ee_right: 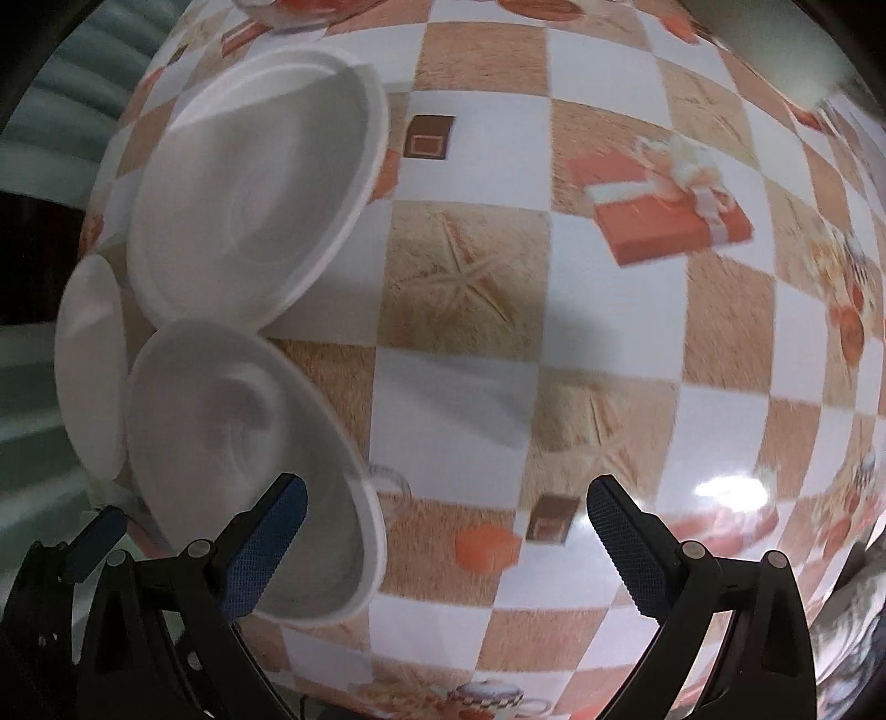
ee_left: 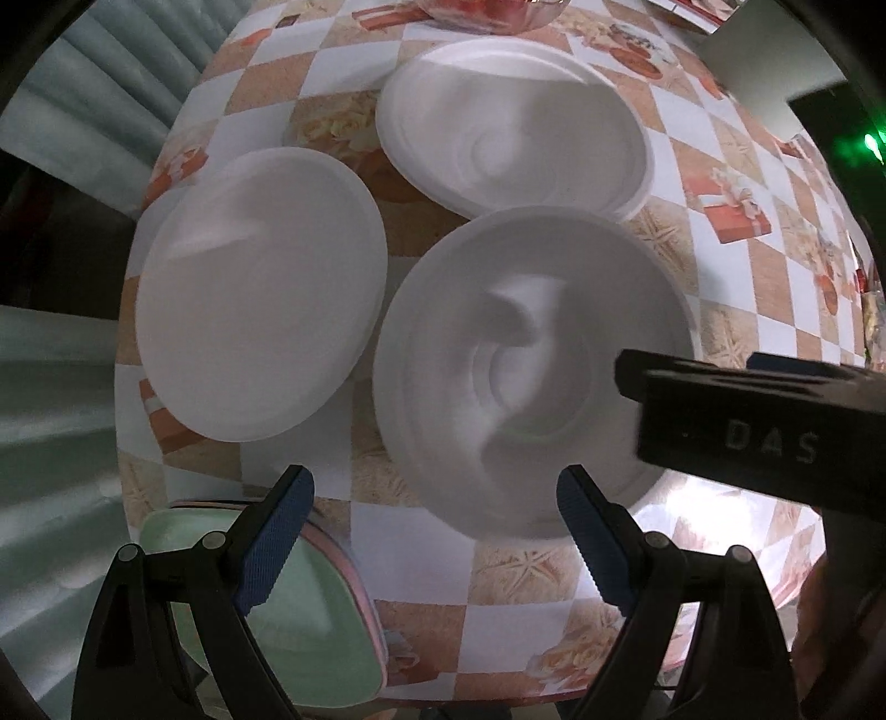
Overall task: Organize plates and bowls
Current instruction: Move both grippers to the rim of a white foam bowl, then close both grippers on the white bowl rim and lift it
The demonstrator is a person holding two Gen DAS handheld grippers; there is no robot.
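Three white foam dishes lie on a checked tablecloth. In the left wrist view a flat plate (ee_left: 260,293) is at the left, a deep plate (ee_left: 515,127) at the back and a bowl-like plate (ee_left: 531,371) nearest. My left gripper (ee_left: 434,493) points down, open, its right pad over the near plate's lower rim and nothing between the pads. The right gripper's black body (ee_left: 764,426) crosses that plate's right edge. In the right wrist view my right gripper (ee_right: 446,504) is open over bare cloth, with the near plate (ee_right: 243,459) under its left pad and the deep plate (ee_right: 260,188) beyond.
A pale green square dish with a pink rim (ee_left: 310,609) sits at the table's near left edge. A glass bowl of red items (ee_left: 493,11) stands at the back. Grey-green curtain folds (ee_left: 66,138) hang left of the table edge. The cloth (ee_right: 609,332) spreads right of the plates.
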